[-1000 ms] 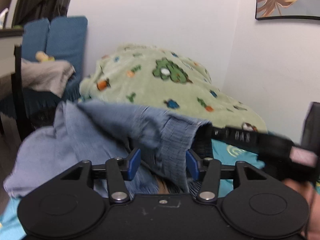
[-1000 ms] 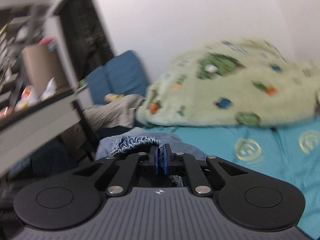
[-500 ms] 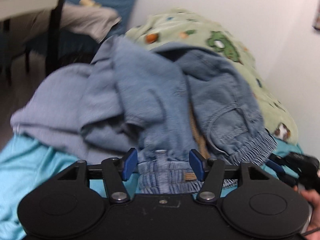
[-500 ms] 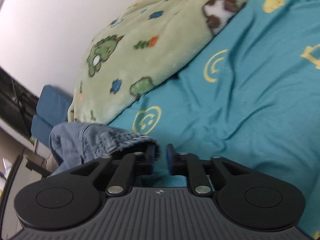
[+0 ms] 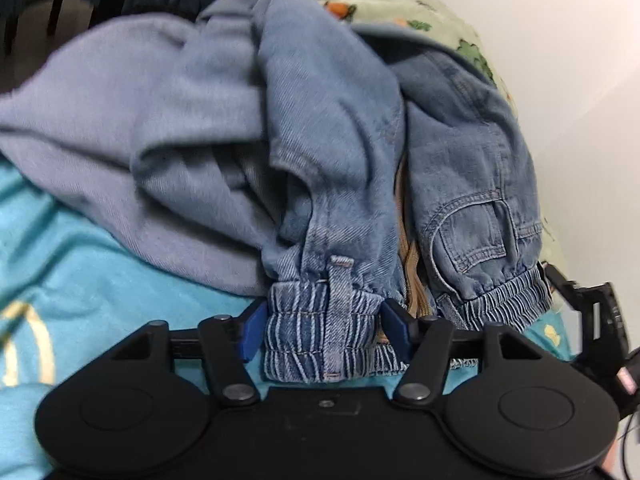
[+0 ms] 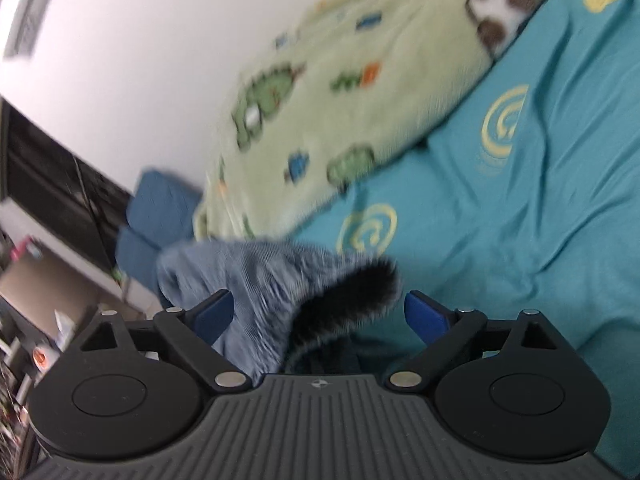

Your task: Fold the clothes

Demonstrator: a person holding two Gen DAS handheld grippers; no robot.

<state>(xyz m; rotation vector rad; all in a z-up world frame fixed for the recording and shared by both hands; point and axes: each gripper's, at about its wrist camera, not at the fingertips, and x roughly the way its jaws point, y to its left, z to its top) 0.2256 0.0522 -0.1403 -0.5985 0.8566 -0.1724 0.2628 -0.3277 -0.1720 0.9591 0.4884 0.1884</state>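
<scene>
Laying out: denim trousers (image 5: 340, 168) on the teal bed (image 5: 80, 272).
Left claw (image 5: 324, 332): half-spread, pinching the elastic waistband (image 5: 320, 340).
Right claw (image 6: 320, 312): opening wide, waistband loose between.
Advice: smooth flat before folding.

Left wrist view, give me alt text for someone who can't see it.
A pair of blue jeans lies crumpled on a teal bedsheet, its elastic waistband sitting between the blue pads of the left gripper. A green cartoon-print blanket is bunched behind, and the right gripper shows at the right edge.
</scene>
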